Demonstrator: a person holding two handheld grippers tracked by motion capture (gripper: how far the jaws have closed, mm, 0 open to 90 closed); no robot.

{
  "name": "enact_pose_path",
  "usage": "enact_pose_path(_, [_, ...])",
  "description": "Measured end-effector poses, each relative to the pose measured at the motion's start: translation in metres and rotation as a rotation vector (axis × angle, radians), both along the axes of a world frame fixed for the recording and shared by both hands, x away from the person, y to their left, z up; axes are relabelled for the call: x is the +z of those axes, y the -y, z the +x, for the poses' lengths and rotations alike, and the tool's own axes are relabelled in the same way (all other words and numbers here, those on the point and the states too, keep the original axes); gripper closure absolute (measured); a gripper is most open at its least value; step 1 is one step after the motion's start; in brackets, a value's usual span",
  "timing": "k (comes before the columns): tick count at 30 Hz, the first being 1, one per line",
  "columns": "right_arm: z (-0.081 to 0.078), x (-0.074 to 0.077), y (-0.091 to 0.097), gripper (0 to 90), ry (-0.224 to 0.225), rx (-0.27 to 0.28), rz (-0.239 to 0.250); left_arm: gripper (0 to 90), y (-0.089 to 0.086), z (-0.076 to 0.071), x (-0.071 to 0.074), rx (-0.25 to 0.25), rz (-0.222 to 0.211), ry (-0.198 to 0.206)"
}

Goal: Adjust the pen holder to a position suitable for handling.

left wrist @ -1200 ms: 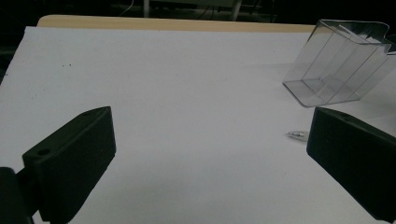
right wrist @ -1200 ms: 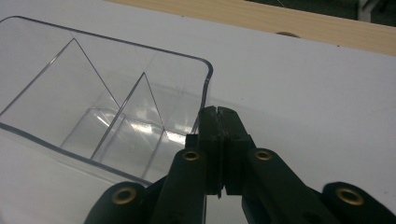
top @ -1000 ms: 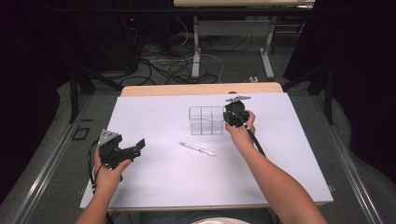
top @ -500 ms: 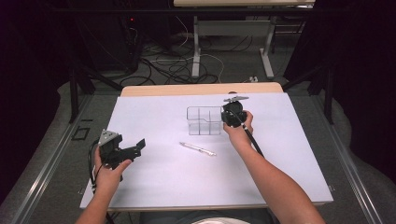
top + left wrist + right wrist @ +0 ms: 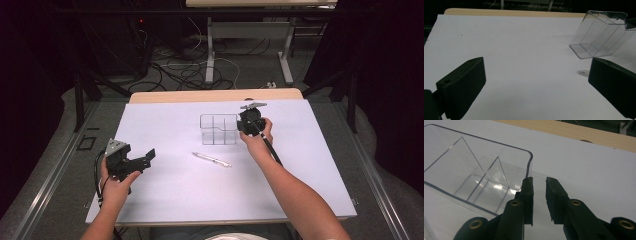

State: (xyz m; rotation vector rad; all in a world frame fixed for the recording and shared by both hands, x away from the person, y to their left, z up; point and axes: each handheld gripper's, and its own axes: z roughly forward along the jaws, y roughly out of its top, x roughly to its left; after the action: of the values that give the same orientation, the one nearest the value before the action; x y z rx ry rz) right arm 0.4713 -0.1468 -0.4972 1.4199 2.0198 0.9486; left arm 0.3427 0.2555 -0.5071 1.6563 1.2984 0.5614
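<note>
High view: the clear organiser (image 5: 219,129) stands at table centre on the white sheet (image 5: 165,200). The right gripper (image 5: 248,121) sits at its 3 o'clock edge. A pen (image 5: 212,159) lies at the organiser's 6 o'clock, apart from it. The left gripper (image 5: 142,159) hovers at 8 o'clock, well apart.

Left gripper view: its jaws stand wide, nothing between them. The organiser (image 5: 600,35) is at 2 o'clock, and the pen tip (image 5: 583,72) peeks out beside the right jaw.

Right gripper view: the right gripper (image 5: 539,182) has just been opening, jaws narrowly parted. The organiser's wall (image 5: 528,166) seems to stand just ahead of the gap, not clamped.
</note>
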Motion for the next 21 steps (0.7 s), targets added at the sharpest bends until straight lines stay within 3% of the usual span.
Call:
enact_pose_path(9, [-0.002,0.006,0.006,59.7,-0.012,0.007,0.006,1.3,-0.001,-0.001,0.0,0.002,-0.002,0.002])
enact_pose_path(21, [-0.012,0.018,0.011,49.3,-0.025,0.074,0.024,1.3,0.0,-0.001,0.0,0.002,-0.004,-0.004])
